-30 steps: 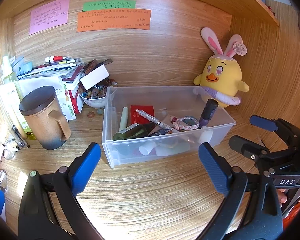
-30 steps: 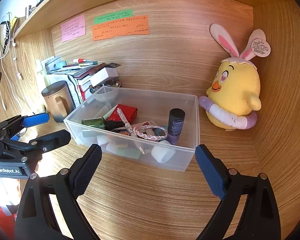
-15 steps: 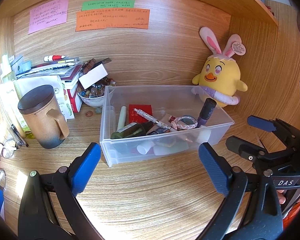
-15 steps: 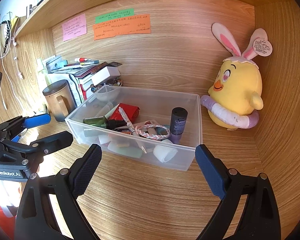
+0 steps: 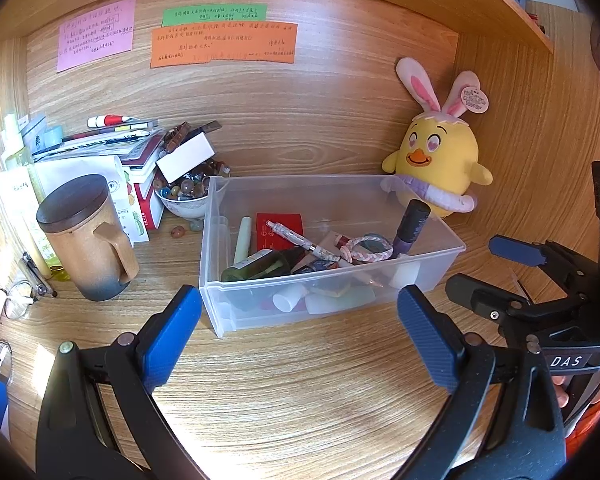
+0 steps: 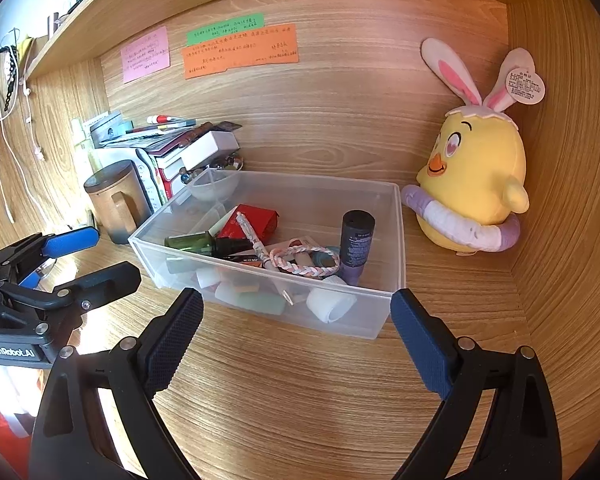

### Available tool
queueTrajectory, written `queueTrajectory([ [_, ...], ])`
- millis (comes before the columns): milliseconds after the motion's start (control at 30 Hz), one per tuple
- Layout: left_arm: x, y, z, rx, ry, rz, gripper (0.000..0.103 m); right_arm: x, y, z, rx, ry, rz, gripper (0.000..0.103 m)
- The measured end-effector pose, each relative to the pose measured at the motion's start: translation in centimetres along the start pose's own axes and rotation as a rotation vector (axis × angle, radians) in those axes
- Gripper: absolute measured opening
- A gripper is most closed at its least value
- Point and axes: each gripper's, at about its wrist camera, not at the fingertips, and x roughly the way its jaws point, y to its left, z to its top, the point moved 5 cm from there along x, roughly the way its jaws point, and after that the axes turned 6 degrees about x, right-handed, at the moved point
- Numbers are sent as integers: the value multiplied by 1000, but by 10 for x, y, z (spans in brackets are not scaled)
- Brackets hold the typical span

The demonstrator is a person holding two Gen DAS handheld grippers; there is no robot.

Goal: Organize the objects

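Your left gripper (image 5: 300,328) and right gripper (image 6: 296,328) both stand wide apart and hold nothing. The clear bin (image 5: 420,280) sits on the desk (image 5: 300,380) just ahead of both, already loaded: green bottle (image 5: 256,266), pen (image 5: 296,236), braided band (image 6: 304,260), dark tube (image 6: 356,240). By this evidence, most sorting appears done (loose beads (image 5: 178,232) beside the mug (image 5: 84,240) may remain).

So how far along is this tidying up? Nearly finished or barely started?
Looks well along, as a guess: the clear bin already holds the small things, like the green bottle, pen and braided band. Nothing is in hand: the left hand-held gripper and right hand-held gripper both hover open and empty. A loose bead beside the bead bowl may remain.
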Motion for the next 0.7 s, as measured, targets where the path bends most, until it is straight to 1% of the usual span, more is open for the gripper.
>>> queueTrajectory([
  [167, 0, -1, 0, -2, -4, -10, 99, 1, 0, 0, 1, 2, 6, 94],
  [267, 0, -1, 0, 2, -4, -3, 99, 1, 1, 0, 2, 5, 8, 94],
  [500, 3, -3, -1, 6, 13, -16, 99, 1, -1, -1, 12, 12, 17, 94],
  [700, 3, -3, -2, 11, 10, -21, 99, 2, -2, -1, 15, 15, 16, 94],
])
